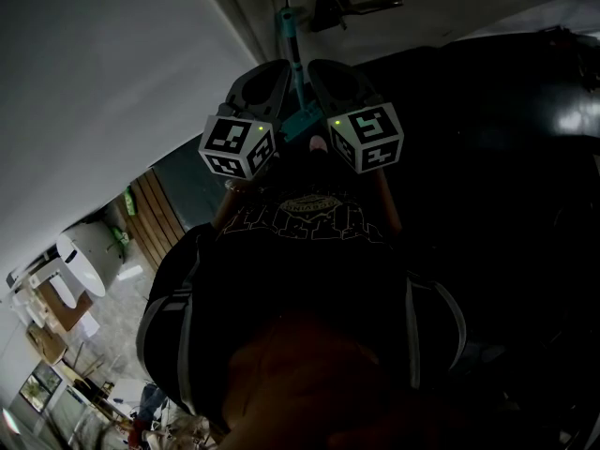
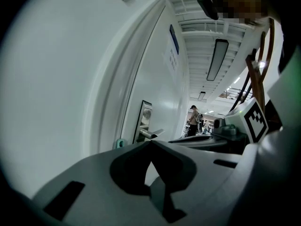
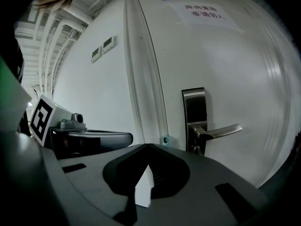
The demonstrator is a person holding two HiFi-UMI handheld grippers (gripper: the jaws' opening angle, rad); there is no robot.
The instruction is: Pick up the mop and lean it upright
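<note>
Torso: a dark shirt fills the lower half of the head view. It is the nearest thing, and no surface is in sight.
Left tongs: closed tip to tip with nothing between them. Only a sliver of white wall shows behind the tips.
Right tongs: closed the same way, and empty.
Mop: its teal pole rises between the two tongs in the head view, close to both. I cannot tell whether either touches it, and neither hand looks clearly nearer.
Long axis: it runs along the tongs' own line, away from the person and up toward the door (so a grasp, I judge, would mean opening and then closing across the pole from one side).
Pole top: it sits at or just beside the door's edge, near the lever. It looks leaned already, though the mop head is out of sight.
Views: the head view alone shows the pole's length. Each tongs view shows just the teal tip peeping over a jaw — left of the apex in the left one, right of it in the right one.
Far: a person stands down the corridor — seen only in the left gripper view.
</note>
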